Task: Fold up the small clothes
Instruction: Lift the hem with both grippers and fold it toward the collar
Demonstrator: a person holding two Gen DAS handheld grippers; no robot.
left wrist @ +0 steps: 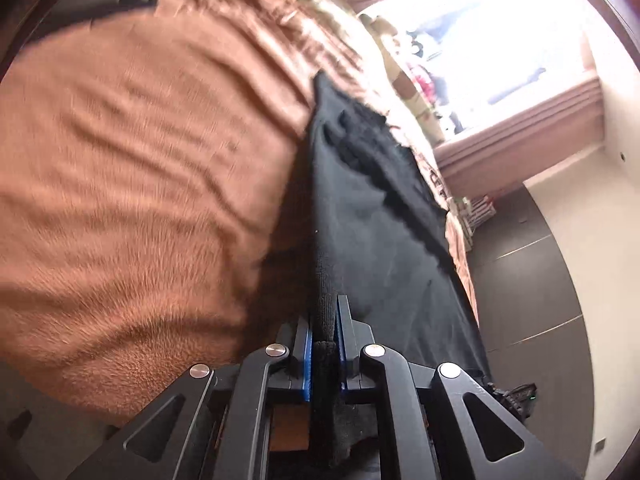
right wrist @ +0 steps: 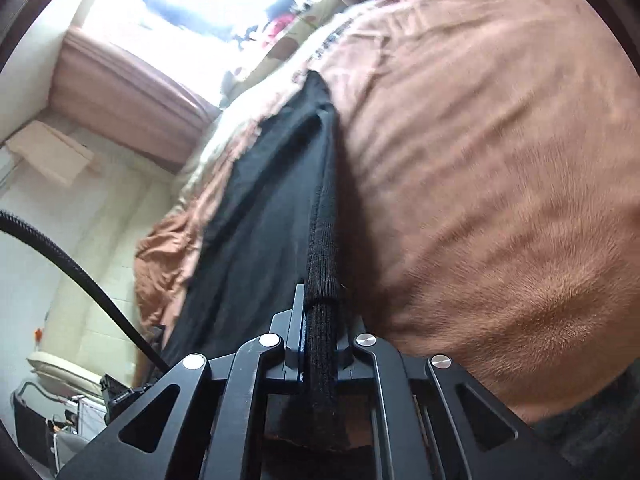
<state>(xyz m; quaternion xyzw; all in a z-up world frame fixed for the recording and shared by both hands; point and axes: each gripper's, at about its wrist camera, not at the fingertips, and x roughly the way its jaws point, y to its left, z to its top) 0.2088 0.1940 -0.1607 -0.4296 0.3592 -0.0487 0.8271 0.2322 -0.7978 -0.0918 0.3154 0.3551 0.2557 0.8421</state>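
Black knit cloth fills the middle of both wrist views: it is a black garment (left wrist: 372,216) with a ribbed hem, and it is held up above a brown fleece blanket (left wrist: 140,152) that covers the bed. The left gripper (left wrist: 324,332) is clenched on the ribbed hem; the blue pads (left wrist: 307,356) press on the thick band from both sides, and the cloth runs away from the fingers toward the far edge of the bed. In the right wrist view the right gripper (right wrist: 320,332) is also closed tight on the ribbed band of the same garment (right wrist: 272,184), and the band passes between the fingers and down behind them. The garment hangs stretched from each gripper, with its far part lying on the brown blanket (right wrist: 500,160).

Behind the bed there is a bright window (left wrist: 500,32) with pink curtains (left wrist: 520,136) beside it. A black cable (right wrist: 72,264) curves across the left side of the right wrist view. The floor (left wrist: 532,280) is of dark tiles.
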